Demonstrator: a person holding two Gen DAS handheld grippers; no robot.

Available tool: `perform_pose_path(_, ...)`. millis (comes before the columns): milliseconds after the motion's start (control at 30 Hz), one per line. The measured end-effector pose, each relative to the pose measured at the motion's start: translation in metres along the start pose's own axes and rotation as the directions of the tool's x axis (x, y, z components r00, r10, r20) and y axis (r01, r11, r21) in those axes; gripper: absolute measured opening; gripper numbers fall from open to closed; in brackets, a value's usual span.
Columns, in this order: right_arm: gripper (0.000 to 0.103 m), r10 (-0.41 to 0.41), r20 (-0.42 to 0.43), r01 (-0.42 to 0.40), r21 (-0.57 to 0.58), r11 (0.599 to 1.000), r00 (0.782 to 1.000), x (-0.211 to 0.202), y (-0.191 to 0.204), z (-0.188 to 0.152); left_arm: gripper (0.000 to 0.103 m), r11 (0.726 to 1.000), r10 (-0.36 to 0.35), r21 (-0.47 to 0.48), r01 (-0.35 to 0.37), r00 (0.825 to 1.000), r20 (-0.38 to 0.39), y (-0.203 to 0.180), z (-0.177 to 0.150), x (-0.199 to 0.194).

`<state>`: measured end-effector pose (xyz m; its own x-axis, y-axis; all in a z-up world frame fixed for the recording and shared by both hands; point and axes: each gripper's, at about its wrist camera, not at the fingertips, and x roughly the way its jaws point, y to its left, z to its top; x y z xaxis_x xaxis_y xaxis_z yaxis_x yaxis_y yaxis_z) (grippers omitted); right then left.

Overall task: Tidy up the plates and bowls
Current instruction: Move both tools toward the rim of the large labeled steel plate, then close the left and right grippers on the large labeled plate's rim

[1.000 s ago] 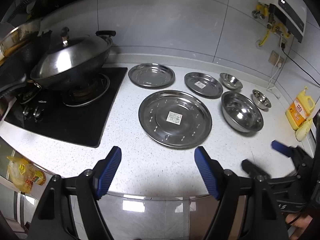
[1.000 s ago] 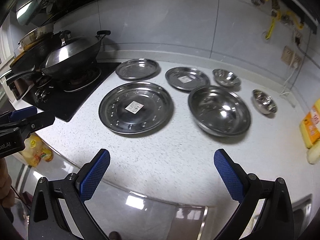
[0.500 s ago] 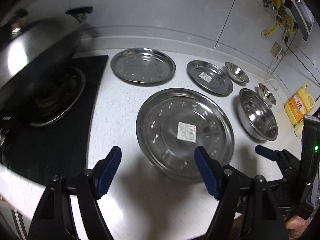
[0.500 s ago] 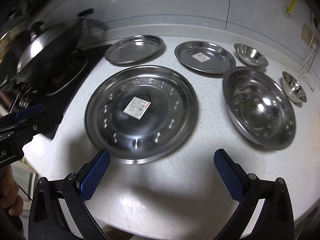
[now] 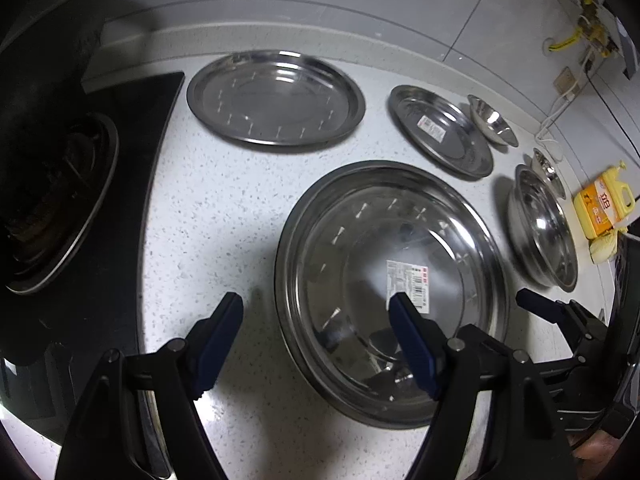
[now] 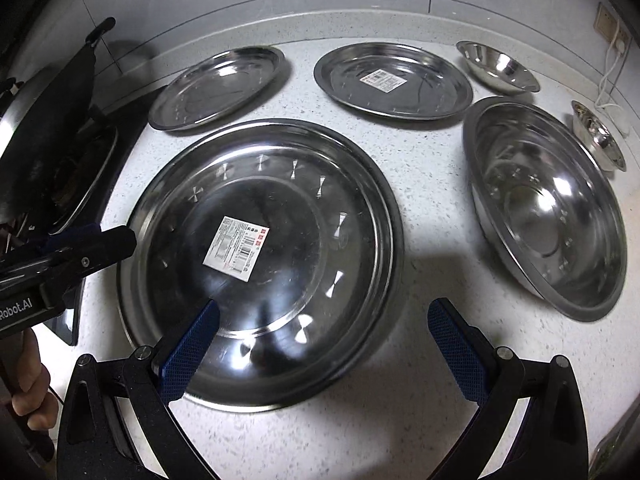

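A large steel plate point(image 5: 360, 240) point(image 6: 280, 184) with a barcode sticker lies nearest on the white counter. Behind it lie a plain medium plate point(image 5: 276, 98) point(image 6: 218, 88) and a stickered medium plate point(image 5: 440, 130) point(image 6: 394, 80). To the right stand a large bowl point(image 5: 542, 228) point(image 6: 544, 208), a small bowl point(image 5: 492, 124) point(image 6: 498, 66) and a tiny bowl point(image 5: 548, 170) point(image 6: 598, 136). My left gripper point(image 5: 316, 320) is open and straddles the large plate's left rim. My right gripper point(image 6: 322, 314) is open and straddles the same plate's front right rim. Neither holds anything.
A black gas hob point(image 5: 80, 240) with a dark wok point(image 6: 40, 152) lies to the left. A yellow bottle point(image 5: 602, 204) stands at the far right by the wall, with a socket and cables above it. A hand point(image 6: 28, 396) holds the left gripper's handle.
Both grippers have moved forward and down over the counter to the large stickered plate, which now fills much of both views. Both stayed open.
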<state>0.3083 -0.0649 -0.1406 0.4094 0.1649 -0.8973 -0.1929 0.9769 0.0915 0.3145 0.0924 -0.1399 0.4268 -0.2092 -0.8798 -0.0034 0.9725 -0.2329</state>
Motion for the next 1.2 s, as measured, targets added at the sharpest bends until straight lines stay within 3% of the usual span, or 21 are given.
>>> perform_pose_path(700,0.102,0.151,-0.079,-0.157,-0.075,0.985,0.985,0.031,-0.014,0.022,0.074,0.995,0.054,-0.083,-0.059,0.996,-0.069,-0.007,0.006,0.031)
perform_pose_path(800,0.098,0.160,-0.080,-0.167,-0.089,0.982,0.984,0.032,-0.015,0.022,0.074,0.994,0.044,-0.093,-0.051,0.996,-0.072,-0.004,0.007,0.031)
perform_pose_path(1000,0.069,0.170,-0.058,-0.176,-0.107,0.979,0.984,0.029,-0.020,0.023,0.074,0.996,0.024,-0.087,-0.032,0.995,-0.092,-0.004,0.009,0.031)
perform_pose_path(1067,0.048,0.165,-0.051,-0.169,-0.108,0.980,0.985,0.028,-0.024,0.025,0.074,0.995,0.013,-0.100,-0.022,0.996,-0.088,-0.002,0.009,0.030)
perform_pose_path(1200,0.032,0.164,-0.054,-0.169,-0.104,0.980,0.985,0.028,-0.033,0.025,0.069,0.993,-0.002,-0.116,-0.007,0.997,-0.080,0.000,0.008,0.028)
